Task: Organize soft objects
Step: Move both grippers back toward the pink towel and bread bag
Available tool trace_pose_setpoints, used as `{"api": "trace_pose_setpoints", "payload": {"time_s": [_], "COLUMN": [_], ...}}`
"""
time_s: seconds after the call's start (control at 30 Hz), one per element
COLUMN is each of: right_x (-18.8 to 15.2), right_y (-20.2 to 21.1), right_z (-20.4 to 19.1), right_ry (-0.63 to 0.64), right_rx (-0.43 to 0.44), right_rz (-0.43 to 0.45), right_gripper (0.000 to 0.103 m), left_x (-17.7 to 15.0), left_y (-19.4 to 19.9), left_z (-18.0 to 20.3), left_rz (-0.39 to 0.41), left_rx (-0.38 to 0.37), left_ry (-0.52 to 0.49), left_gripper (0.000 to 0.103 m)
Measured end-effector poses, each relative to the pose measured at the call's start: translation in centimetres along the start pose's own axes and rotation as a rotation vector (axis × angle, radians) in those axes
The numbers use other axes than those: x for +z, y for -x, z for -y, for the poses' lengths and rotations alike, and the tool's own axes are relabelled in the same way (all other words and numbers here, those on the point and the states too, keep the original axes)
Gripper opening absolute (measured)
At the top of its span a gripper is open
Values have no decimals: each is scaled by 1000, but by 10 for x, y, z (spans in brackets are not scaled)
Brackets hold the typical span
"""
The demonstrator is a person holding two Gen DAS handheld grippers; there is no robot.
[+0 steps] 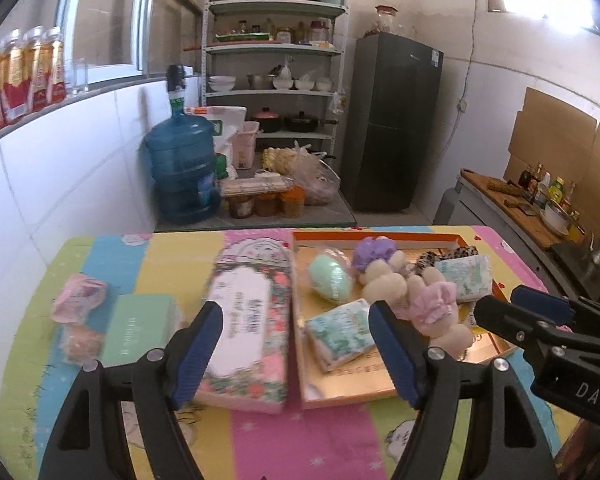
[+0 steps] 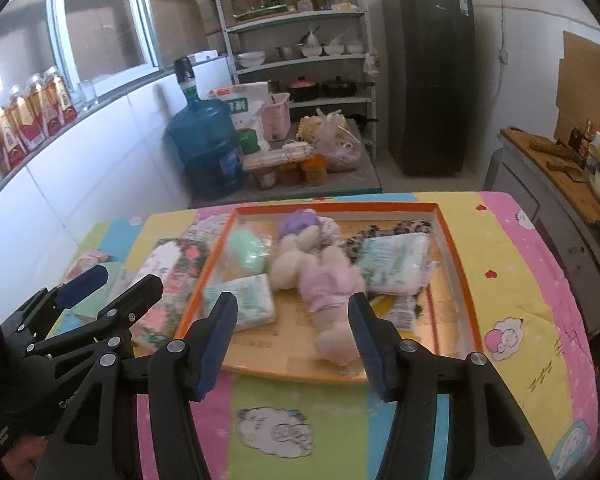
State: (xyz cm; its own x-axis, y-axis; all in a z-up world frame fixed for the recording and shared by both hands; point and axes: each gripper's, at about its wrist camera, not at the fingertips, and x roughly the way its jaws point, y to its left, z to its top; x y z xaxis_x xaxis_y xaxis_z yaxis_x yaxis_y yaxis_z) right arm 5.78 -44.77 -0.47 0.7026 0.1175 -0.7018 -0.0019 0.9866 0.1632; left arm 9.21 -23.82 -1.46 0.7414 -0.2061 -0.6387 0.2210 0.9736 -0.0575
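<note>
Both tongs, left (image 1: 296,350) and right (image 2: 294,344), hang open and empty over the worktop's (image 2: 539,320) near edge, most soft things gathered in the tray (image 2: 457,264), the floral pack (image 1: 248,320) and green box (image 1: 138,328) waiting left of it.

Daylight floods in from the aluminium-framed sliding window (image 1: 104,24) at upper left and a blown-out patch at upper right, leaving white tiled walls bright and colours washed and hazy. Strong fisheye bending curves the tall grey metal shelf rack (image 2: 300,40) and the striped pastel cartoon tablecloth (image 2: 511,280), with black vignette in every corner. Both views are soft with slight motion smear; shadows are faint and diffuse.
</note>
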Motion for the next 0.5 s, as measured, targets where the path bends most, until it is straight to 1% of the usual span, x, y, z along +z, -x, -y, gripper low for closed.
{"api": "trace_pose_setpoints", "payload": {"time_s": [0.23, 0.5], "right_x": [-3, -7], "right_y": [10, 9], "right_z": [-50, -114], "right_ry": [37, 92], "right_rx": [34, 90], "right_rz": [16, 14], "right_gripper": [60, 60], "left_x": [-5, -15], "left_y": [27, 54], "left_z": [-49, -110], "left_rz": [17, 33], "left_rx": [45, 106], "left_ry": [33, 75], "left_gripper": [75, 75]}}
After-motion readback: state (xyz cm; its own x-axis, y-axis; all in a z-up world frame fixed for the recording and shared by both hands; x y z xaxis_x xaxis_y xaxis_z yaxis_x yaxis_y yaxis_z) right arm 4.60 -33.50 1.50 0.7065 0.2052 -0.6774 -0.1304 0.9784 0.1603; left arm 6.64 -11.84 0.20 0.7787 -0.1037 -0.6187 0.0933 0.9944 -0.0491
